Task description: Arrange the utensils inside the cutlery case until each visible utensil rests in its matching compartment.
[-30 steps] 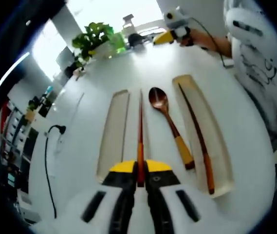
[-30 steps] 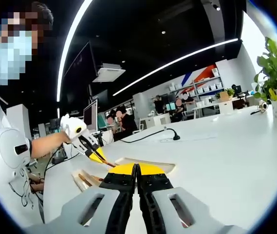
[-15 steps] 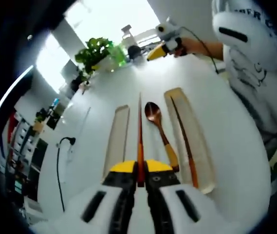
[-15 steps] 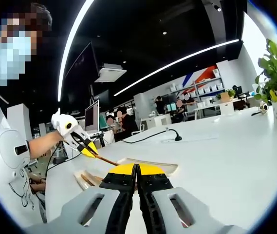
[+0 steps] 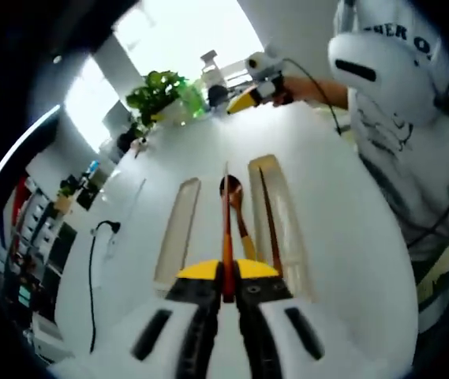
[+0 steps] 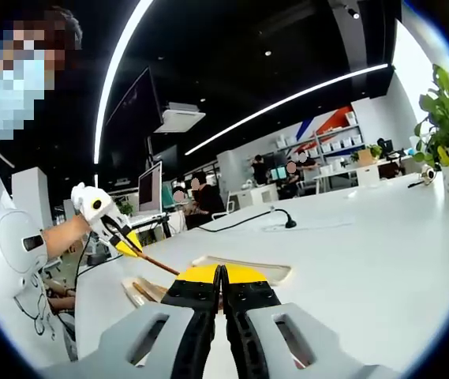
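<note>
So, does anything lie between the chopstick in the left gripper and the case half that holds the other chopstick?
Yes, the wooden spoon lies on the table between them, beside the case half. The left gripper holds the chopstick above the table, so it could probably pass over the spoon.

the left gripper (image 5: 226, 278) has its jaws pressed together, clamping a thin stick and held raised off the table. the right gripper (image 6: 221, 278) has its jaws closed with nothing between them, held low, far from the left one, on an outstretched arm (image 5: 312, 69).
</note>
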The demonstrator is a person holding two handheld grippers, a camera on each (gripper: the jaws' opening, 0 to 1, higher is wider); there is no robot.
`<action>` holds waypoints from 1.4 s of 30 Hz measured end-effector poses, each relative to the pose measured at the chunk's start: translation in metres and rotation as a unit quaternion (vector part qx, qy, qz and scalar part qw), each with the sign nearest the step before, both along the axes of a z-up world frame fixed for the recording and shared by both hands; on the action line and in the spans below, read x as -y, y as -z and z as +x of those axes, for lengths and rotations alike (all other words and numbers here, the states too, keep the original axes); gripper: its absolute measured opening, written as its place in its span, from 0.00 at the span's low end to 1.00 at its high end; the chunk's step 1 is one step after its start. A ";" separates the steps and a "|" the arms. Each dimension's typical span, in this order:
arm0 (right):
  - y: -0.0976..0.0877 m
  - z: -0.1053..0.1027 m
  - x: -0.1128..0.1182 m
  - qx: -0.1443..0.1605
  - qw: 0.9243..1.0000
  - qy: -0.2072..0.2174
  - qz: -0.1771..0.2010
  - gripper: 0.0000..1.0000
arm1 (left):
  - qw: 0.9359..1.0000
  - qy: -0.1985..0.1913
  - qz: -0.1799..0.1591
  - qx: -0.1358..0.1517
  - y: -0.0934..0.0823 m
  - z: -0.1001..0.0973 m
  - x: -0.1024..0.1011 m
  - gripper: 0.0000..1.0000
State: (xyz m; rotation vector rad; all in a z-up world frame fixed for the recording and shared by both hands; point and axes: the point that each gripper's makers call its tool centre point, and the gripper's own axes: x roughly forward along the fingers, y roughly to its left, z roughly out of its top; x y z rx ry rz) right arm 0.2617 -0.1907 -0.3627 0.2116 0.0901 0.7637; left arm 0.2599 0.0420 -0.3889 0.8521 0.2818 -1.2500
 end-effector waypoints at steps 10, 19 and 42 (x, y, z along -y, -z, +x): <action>-0.001 0.000 -0.005 0.000 1.000 -0.007 -0.002 0.00 | 0.999 0.017 -0.015 -0.023 0.003 -0.027 0.008 0.05; -0.001 0.003 -0.012 -0.001 1.000 -0.016 -0.002 0.00 | 0.999 0.013 -0.003 -0.041 0.015 -0.034 0.005 0.05; 0.006 0.002 -0.009 -0.013 1.000 -0.012 -0.002 0.00 | 0.997 0.017 -0.020 -0.075 0.042 -0.031 0.007 0.00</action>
